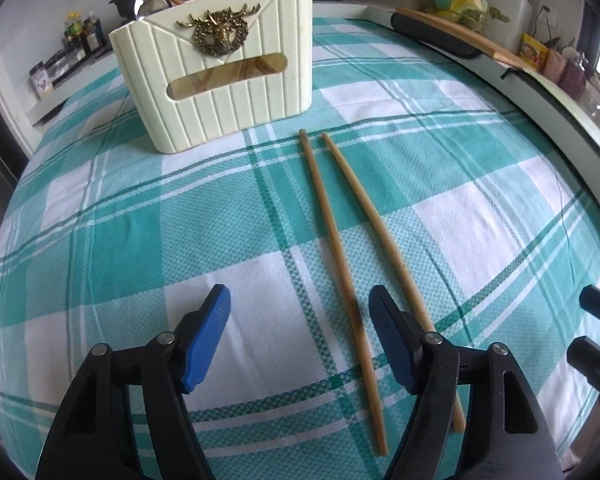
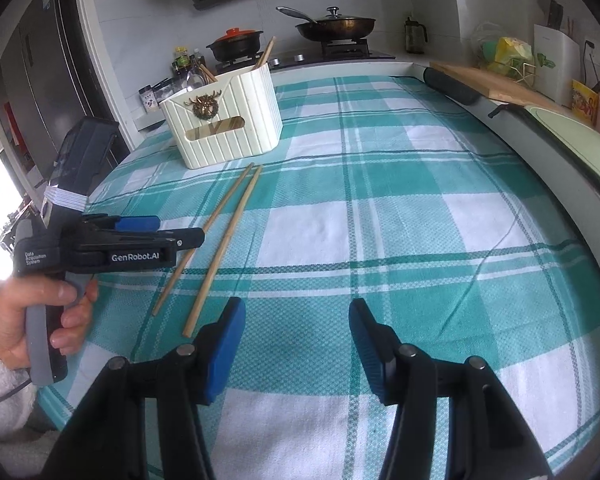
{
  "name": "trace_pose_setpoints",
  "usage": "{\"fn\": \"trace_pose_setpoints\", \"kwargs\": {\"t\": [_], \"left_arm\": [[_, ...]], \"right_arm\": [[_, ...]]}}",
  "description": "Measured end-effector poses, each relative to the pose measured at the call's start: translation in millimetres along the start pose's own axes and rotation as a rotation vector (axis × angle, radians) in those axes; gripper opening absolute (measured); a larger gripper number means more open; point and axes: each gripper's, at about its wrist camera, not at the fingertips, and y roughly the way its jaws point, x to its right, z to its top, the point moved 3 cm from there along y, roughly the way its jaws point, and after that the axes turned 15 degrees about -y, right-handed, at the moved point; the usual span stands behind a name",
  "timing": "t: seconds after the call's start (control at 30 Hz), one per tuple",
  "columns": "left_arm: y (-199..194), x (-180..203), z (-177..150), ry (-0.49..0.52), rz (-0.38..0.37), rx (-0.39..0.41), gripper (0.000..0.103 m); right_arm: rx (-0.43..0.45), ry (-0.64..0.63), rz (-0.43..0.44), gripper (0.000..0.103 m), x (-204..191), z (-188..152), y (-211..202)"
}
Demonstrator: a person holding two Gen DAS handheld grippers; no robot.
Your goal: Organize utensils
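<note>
Two wooden chopsticks [image 1: 340, 280] lie side by side on the teal checked cloth, pointing toward a cream ribbed utensil holder [image 1: 220, 80] with a brass deer emblem. The holder has chopsticks and a spoon standing in it. My left gripper [image 1: 298, 296] is low over the near ends with its jaws apart. The left chopstick runs between the blue pads untouched, and the other passes under the right finger. In the right wrist view, a hand holds the left gripper [image 2: 180, 230] over the chopsticks [image 2: 220, 232]. My right gripper [image 2: 296, 306] hovers open and empty to their right, with the holder [image 2: 224, 120] beyond.
A raised white rim [image 2: 560, 148] bounds the table at the back and right, with a black roll [image 2: 452, 86] and a wooden board [image 2: 500, 84] on it. A stove with a pan [image 2: 336, 26], a pot and bottles stands behind. A dark fridge [image 2: 40, 92] is on the left.
</note>
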Motion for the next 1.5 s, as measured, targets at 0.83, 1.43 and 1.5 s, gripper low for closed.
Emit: {"fn": "trace_pose_setpoints", "kwargs": {"t": [0.83, 1.43, 1.5], "left_arm": [[-46.6, -91.1, -48.5, -0.246, 0.073, 0.057, 0.013], [-66.4, -97.3, -44.6, -0.272, 0.033, 0.083, 0.066], [-66.4, -98.5, -43.5, -0.275, 0.034, 0.083, 0.066]], "right_arm": [[-0.137, -0.207, -0.017, 0.007, -63.6, 38.7, 81.0], [-0.135, -0.046, -0.082, 0.035, -7.2, 8.0, 33.5], [-0.13, -0.042, -0.077, 0.035, -6.7, 9.2, 33.2]]}}
